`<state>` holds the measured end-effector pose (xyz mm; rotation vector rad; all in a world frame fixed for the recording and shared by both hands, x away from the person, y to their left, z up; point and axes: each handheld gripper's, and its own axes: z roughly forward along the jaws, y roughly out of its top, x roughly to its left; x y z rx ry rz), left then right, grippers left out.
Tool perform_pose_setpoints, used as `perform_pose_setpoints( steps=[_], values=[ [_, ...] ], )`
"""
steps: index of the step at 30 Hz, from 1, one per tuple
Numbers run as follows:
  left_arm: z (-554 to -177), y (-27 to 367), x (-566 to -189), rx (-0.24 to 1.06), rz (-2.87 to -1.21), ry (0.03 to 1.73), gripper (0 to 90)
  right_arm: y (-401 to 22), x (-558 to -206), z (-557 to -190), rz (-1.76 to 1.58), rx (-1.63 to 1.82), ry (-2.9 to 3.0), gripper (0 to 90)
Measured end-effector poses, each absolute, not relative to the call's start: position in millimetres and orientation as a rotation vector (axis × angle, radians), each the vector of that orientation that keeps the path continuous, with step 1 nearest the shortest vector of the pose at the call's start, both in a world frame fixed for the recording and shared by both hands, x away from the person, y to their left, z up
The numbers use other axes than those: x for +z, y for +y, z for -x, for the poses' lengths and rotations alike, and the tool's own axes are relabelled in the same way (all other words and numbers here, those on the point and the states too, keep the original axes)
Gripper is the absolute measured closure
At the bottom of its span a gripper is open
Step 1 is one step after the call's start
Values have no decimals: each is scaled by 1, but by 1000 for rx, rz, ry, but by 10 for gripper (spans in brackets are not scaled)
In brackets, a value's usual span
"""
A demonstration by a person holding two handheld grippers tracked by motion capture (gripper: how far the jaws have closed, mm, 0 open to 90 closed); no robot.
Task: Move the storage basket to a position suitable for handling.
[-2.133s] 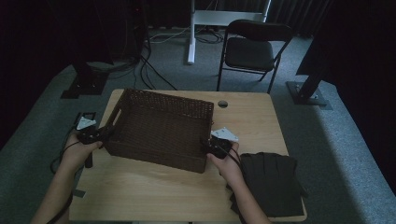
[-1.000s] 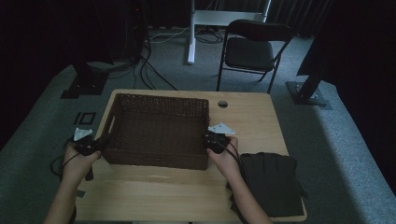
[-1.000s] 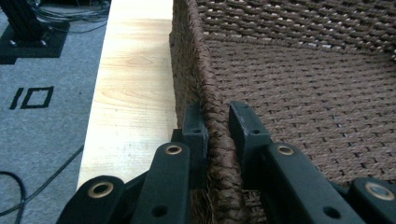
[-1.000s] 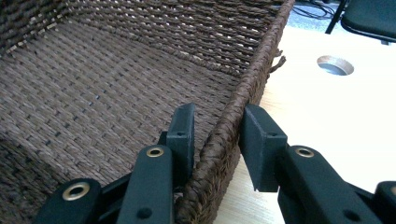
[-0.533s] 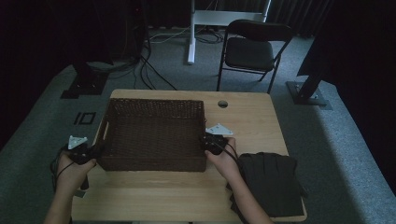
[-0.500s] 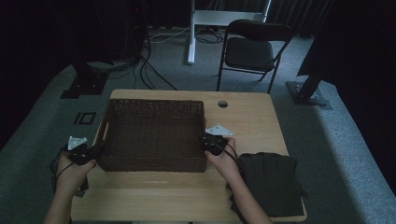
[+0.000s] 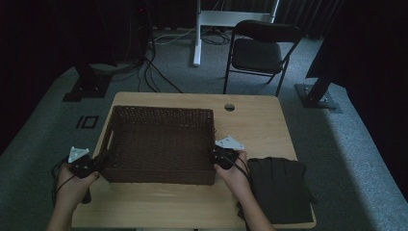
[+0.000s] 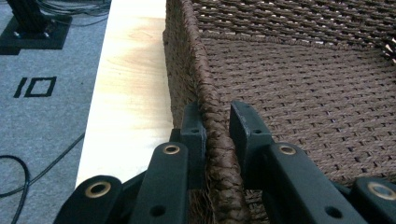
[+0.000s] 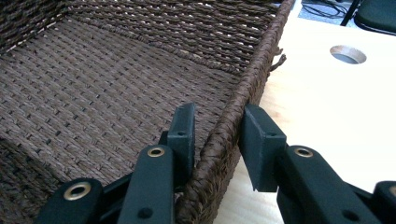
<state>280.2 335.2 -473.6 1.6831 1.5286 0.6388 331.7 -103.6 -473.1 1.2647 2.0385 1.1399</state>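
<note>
Here, nearest the person's edge of the wooden table (image 7: 269, 130), both tools sit at the near corners of a dark brown woven basket (image 7: 161, 142). The left gripper (image 8: 215, 125) has its jaws pressed against the braided rim of the basket's left wall, one jaw outside and one inside, clamped on it. The right gripper (image 9: 215, 133) straddles the rim of the right wall; its inner jaw lies close to the weave, while a gap shows between the rim and the outer jaw, so its jaws stand apart. A folded black cloth (image 7: 281, 187) lies just right of the right hand (image 7: 236, 172). The basket is rectangular, shallow and empty, sitting left of centre on the table. Beyond it a round hole (image 7: 229, 107) marks the tabletop, and farther off a black folding chair (image 7: 260, 50) stands on grey carpet.
</note>
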Motion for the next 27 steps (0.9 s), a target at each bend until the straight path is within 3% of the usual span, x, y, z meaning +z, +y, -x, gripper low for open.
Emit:
perform_pose_setpoints(
  steps=[23, 27],
  values=[
    [-264, 340, -474, 610, -1677, 1517, 764, -102, -473, -310, -1295, 1150, 2030, 663],
    [-266, 341, -474, 610, -1693, 1504, 754, -104, -472, -312, -1312, 1170, 2041, 630]
  ],
)
